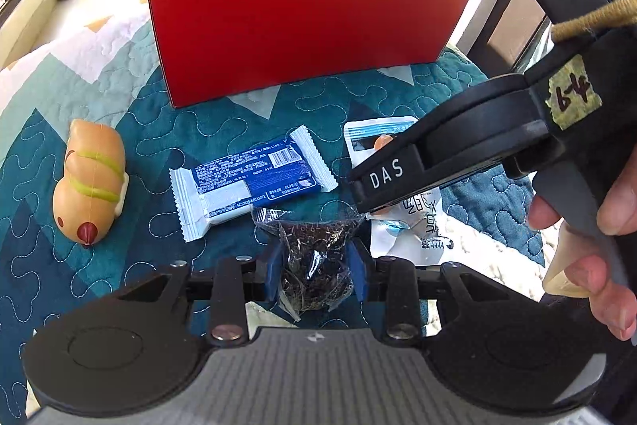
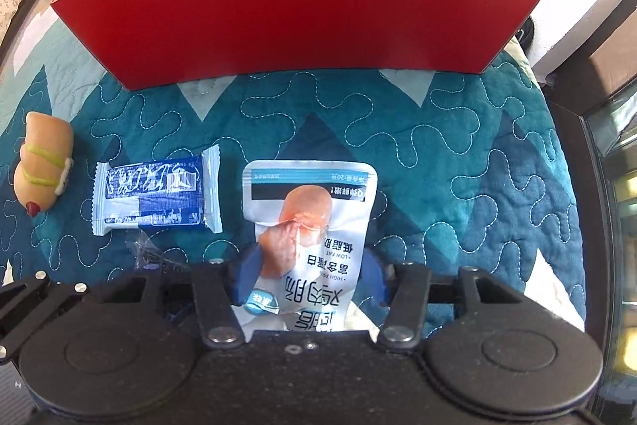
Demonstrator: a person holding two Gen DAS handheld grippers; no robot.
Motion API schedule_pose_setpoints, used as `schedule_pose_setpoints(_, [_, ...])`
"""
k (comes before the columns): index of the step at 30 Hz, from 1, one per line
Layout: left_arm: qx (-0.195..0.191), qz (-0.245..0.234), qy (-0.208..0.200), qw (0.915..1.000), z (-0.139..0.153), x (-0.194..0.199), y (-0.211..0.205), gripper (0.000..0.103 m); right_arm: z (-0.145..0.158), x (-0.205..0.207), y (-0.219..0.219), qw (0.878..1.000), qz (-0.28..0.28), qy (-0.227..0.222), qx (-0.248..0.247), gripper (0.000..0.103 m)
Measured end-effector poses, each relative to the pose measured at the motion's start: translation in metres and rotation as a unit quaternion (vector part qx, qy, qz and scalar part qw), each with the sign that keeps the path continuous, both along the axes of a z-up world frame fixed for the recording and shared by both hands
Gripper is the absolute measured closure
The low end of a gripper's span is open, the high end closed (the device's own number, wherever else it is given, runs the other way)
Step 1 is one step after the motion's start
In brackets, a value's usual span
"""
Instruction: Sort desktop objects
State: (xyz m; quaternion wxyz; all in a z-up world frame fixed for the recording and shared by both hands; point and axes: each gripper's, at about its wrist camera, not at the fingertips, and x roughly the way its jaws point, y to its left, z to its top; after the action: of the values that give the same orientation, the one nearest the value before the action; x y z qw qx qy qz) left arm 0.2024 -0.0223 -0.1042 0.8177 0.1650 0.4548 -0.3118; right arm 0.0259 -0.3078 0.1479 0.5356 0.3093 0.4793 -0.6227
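Left wrist cam: my left gripper (image 1: pixel 316 271) pinches a clear bag of dark bits (image 1: pixel 314 265). My right gripper (image 2: pixel 312 275) is spread round white snack pouch (image 2: pixel 310 222), pads not pressing.

Right gripper (image 1: pixel 370 214): black body, white "DAS" lettering, tape tag apparently reading "64", tan cord. Left gripper (image 1: pixel 316 271): blue pads, silver screws, ribbed grey housing.
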Motion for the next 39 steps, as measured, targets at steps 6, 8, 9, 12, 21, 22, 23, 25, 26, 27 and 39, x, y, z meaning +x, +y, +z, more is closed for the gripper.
schedule_pose_setpoints(6, [-0.001,-0.001,-0.001,1.0,0.001,-0.001,0.0,0.069,0.013,-0.022,0.002,0.998,-0.013,-0.06,-0.012,0.067])
schedule_pose_setpoints(8, [-0.002,-0.002,-0.002,1.0,0.003,-0.002,0.0,0.069,0.016,-0.027,0.004,0.997,-0.012,-0.076,-0.021,0.07])
schedule_pose_setpoints(9, [-0.002,-0.002,-0.002,1.0,0.004,-0.002,-0.001,0.069,0.017,-0.029,0.004,0.996,-0.014,-0.082,-0.023,0.071])
schedule_pose_setpoints(12, [-0.004,-0.002,-0.004,1.0,0.006,-0.003,-0.001,0.069,0.021,-0.031,0.005,0.995,-0.018,-0.092,-0.028,0.073])
schedule_pose_setpoints(21, [-0.011,-0.001,-0.01,0.9999,0.016,-0.007,-0.001,0.069,0.041,-0.035,0.007,0.993,-0.015,-0.11,-0.034,0.097])
schedule_pose_setpoints(22, [-0.014,0.001,-0.009,0.9999,0.017,-0.007,-0.001,0.069,0.042,-0.036,0.007,0.993,-0.017,-0.113,-0.036,0.09])
schedule_pose_setpoints(23, [-0.016,0.003,-0.007,0.9998,0.017,-0.007,0.0,0.069,0.042,-0.038,0.008,0.992,-0.023,-0.122,-0.038,0.088])
schedule_pose_setpoints(25, [-0.015,0.005,-0.006,0.9998,0.016,-0.007,0.001,0.069,0.041,-0.039,0.006,0.99,-0.03,-0.135,-0.033,0.084])
schedule_pose_setpoints(26, [-0.015,0.005,-0.006,0.9999,0.016,-0.007,0.001,0.069,0.04,-0.039,0.005,0.99,-0.032,-0.135,-0.03,0.079])
schedule_pose_setpoints(27, [-0.015,0.005,-0.006,0.9999,0.015,-0.008,0.002,0.069,0.039,-0.039,0.004,0.99,-0.035,-0.137,-0.028,0.067])
schedule_pose_setpoints(39, [-0.021,0.013,0.006,0.9997,0.006,-0.001,0.01,0.069,0.024,0.003,-0.02,0.997,-0.032,-0.073,-0.026,0.035])
